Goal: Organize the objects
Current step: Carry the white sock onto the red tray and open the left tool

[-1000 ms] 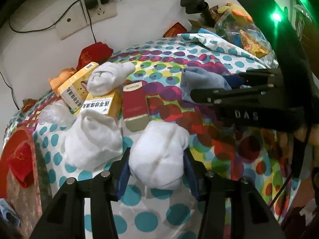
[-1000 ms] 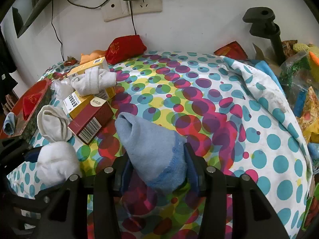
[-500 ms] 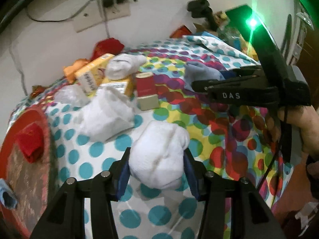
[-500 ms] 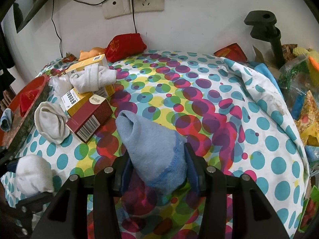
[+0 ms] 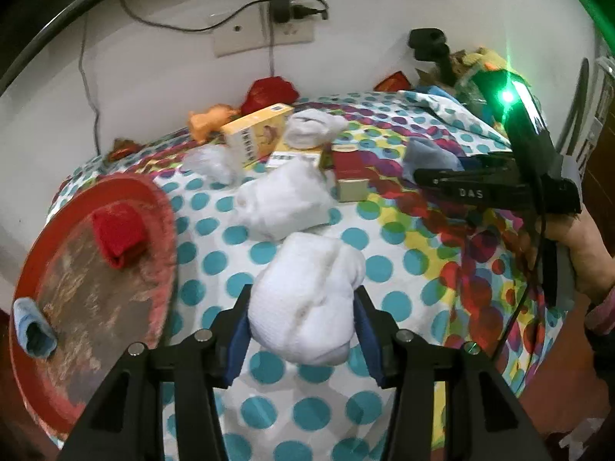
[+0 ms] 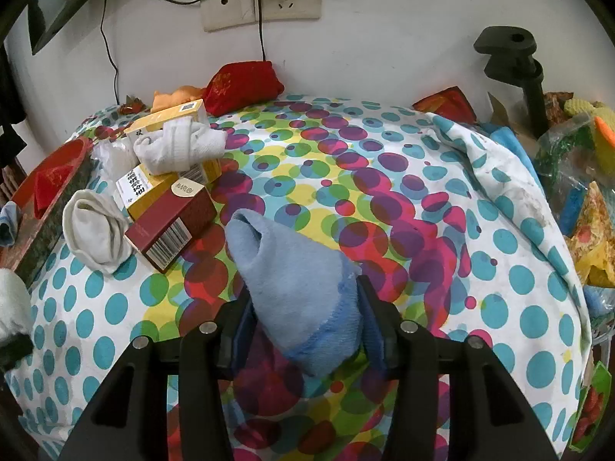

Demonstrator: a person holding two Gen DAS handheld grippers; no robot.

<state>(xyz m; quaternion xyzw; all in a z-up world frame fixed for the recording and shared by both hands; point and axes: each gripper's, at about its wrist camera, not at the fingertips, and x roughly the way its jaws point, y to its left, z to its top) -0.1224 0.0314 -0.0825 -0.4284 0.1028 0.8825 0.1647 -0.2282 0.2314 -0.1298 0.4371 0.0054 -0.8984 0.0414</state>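
Gripping a white sock (image 5: pixel 307 299) near the red tray (image 5: pixel 161 207), left fingers (image 5: pixel 236 332) clamp; right fingers (image 6: pixel 371 326) pinch a blue sock (image 6: pixel 296 288).

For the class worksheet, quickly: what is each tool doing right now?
Left tool: closed on the white sock bundle.
Right tool: closed on the blue sock.

5 rolled socks (image 5: pixel 305 303), 3 boxes (image 6: pixel 171 224), 1 red tray (image 5: pixel 161 207).
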